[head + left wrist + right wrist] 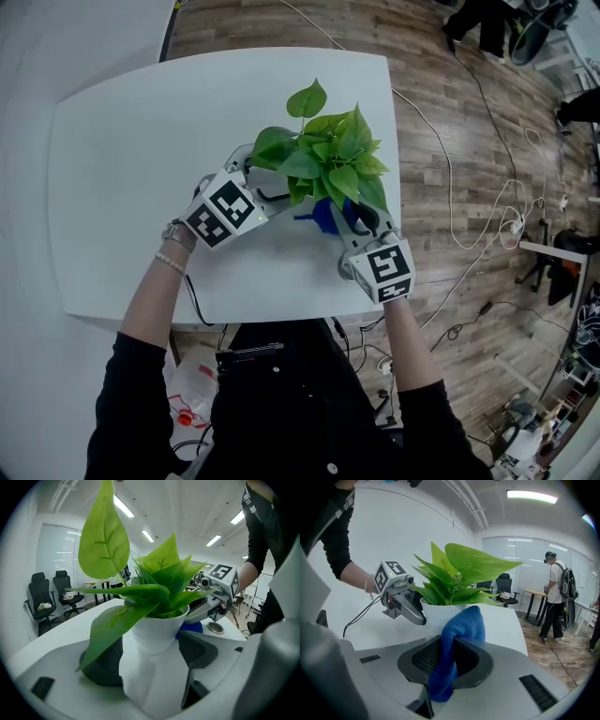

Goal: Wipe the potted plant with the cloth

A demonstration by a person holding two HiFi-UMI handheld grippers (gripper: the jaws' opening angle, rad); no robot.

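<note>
A potted plant with broad green leaves stands in a white pot near the right side of the white table. My left gripper reaches in from the left. Its jaws stand wide, one pad on each side of the pot's base, with a narrow gap showing on either side. The left gripper is open. My right gripper sits at the plant's near right, shut on a blue cloth. The cloth's free end stands up close to the pot's rim, under the leaves.
The table's right edge runs just beyond the plant, with wooden floor and loose cables past it. A small round metal disc lies in the tabletop behind the pot. A person stands by desks and office chairs farther off.
</note>
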